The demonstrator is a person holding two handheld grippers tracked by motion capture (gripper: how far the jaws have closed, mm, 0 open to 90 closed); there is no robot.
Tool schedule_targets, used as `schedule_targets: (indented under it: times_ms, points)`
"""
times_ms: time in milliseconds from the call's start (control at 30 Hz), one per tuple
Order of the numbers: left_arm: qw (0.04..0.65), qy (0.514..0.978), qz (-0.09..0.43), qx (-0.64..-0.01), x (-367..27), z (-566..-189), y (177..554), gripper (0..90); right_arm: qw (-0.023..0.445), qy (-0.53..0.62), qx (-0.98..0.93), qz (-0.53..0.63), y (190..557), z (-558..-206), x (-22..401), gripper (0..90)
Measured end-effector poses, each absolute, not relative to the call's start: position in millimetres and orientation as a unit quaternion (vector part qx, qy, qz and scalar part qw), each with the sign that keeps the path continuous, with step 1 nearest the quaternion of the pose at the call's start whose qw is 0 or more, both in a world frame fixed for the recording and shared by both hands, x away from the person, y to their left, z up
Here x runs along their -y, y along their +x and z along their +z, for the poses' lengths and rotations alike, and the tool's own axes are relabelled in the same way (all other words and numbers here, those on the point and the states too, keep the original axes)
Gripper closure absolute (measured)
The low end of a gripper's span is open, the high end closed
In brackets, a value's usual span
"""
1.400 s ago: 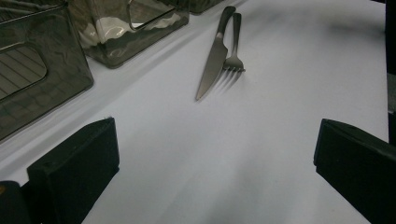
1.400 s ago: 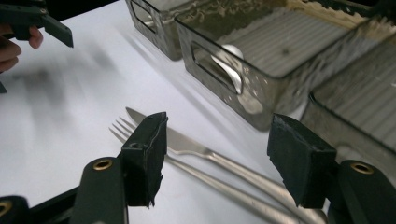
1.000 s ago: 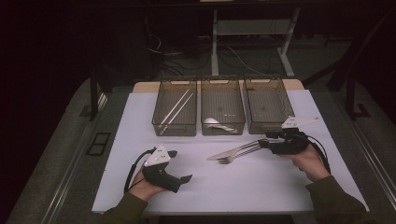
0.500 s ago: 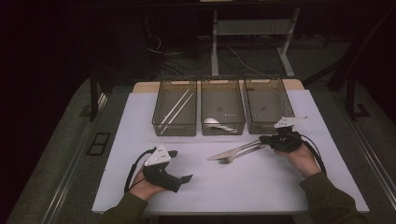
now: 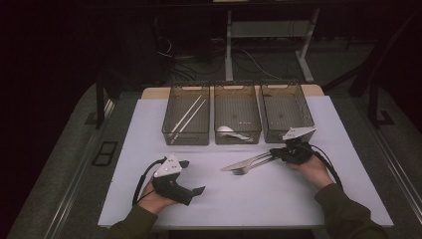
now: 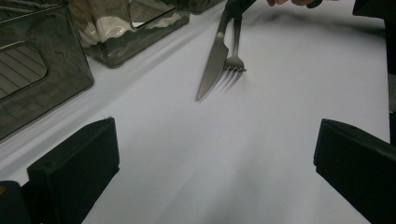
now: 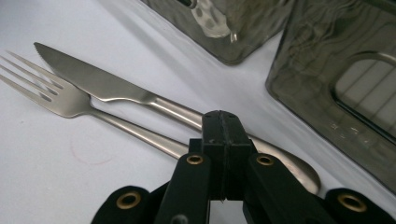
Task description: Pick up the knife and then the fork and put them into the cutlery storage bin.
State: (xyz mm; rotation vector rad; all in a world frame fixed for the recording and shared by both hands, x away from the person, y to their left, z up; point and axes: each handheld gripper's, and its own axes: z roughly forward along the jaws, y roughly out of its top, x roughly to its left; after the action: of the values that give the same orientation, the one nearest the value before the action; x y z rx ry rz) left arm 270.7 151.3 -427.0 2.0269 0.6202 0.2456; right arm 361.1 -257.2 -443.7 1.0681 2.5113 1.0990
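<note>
One knife [image 5: 247, 162] and one fork [image 5: 250, 167] lie side by side on the white counter [image 5: 259, 199], right of its middle, in front of the bins. Both are plain brushed steel: the knife has a long pointed blade with a fine toothed edge and a rounded handle, the fork has four slim tines and a thin stem. Their tips point left and their handles run right, under the right tool [image 5: 277, 153]. That tool's two black jaws have just closed and now meet flat against each other directly over the handles; nothing can be seen pinched between the pads, and from the right tool's view they seem to sit on or just above the fork's stem, though contact cannot be told.

The left tool [image 5: 198, 190] rests on the near left part of the counter, well apart from the cutlery, its two black blocky jaws standing wide with bare counter between them.

Three smoky see-through plastic bins [image 5: 237, 119] stand in a row at the far side. The left one holds two pale chopsticks [image 5: 186, 118], the middle one a spoon [image 5: 230, 131].
</note>
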Motion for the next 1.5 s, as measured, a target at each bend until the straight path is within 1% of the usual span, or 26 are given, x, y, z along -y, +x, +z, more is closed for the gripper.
schedule_targets:
  times_ms: [600, 900, 1500]
  points:
    - [0.48, 0.834, 0.1, -0.252, -151.2, -426.8, 270.7, 0.0, 0.105, 0.342, -0.862, 0.359, 361.4, -448.6, 249.9, 89.8]
    - [0.48, 0.834, 0.101, -0.252, -151.2, -426.7, 270.5, 0.0, 0.091, 0.334, -0.872, 0.347, 360.4, -448.3, 250.6, 89.8]
    - [0.479, 0.835, 0.1, -0.251, -150.9, -426.8, 270.2, 0.0, 0.041, 0.302, -0.897, 0.321, 339.5, -441.0, 253.7, 89.8]
